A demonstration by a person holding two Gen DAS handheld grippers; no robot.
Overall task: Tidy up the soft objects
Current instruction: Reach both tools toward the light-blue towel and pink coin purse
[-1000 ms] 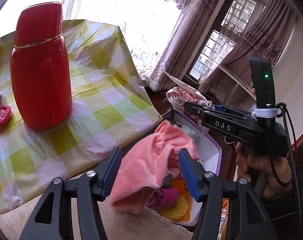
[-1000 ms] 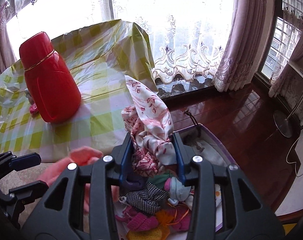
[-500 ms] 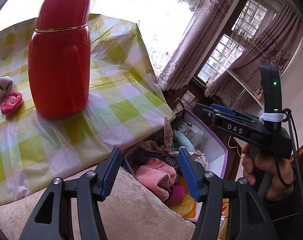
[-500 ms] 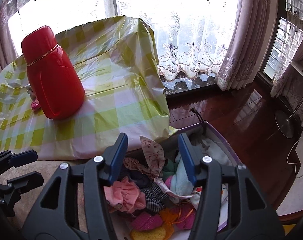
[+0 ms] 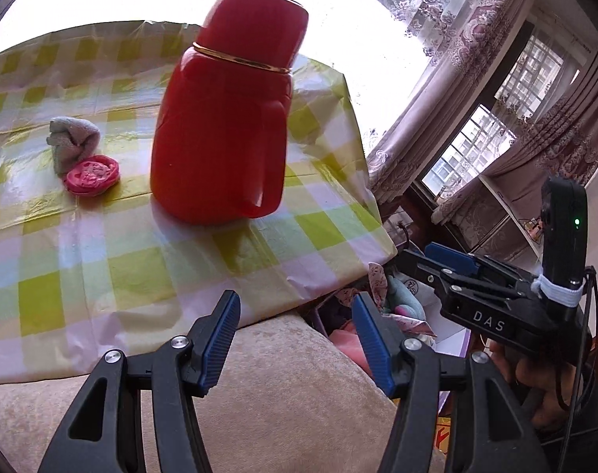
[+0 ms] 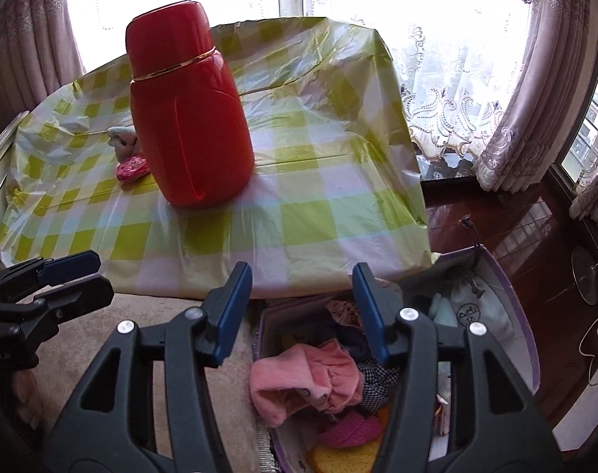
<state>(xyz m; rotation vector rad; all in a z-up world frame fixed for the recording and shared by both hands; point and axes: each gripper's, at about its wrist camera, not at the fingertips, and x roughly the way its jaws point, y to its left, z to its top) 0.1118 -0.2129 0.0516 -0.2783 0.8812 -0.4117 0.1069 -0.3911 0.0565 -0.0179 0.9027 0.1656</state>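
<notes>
My left gripper (image 5: 295, 303) is open and empty over the edge of the checked table (image 5: 82, 256). My right gripper (image 6: 302, 276) is open too, with nothing between its pads, above the near end of the storage box (image 6: 527, 339). Inside the box lie a pink towel (image 6: 303, 378), a floral cloth (image 6: 342, 311) and several other soft items. A rolled grey cloth (image 5: 72, 140) and a round pink piece (image 5: 92, 175) lie on the table, left of the red flask (image 5: 224, 126). The right wrist view shows both partly hidden behind the flask (image 6: 188, 110).
A beige cushion (image 5: 279, 394) lies under both grippers, between the table and the box. The box stands on dark wooden floor (image 6: 516, 216) beside the table's corner. Curtains and windows are behind. A hand (image 5: 535, 374) holds the right gripper (image 5: 417, 254).
The left gripper let the pink towel drop and the right gripper opened and released the floral cloth; both now lie in the box. Both grippers then swung left toward the table.
</notes>
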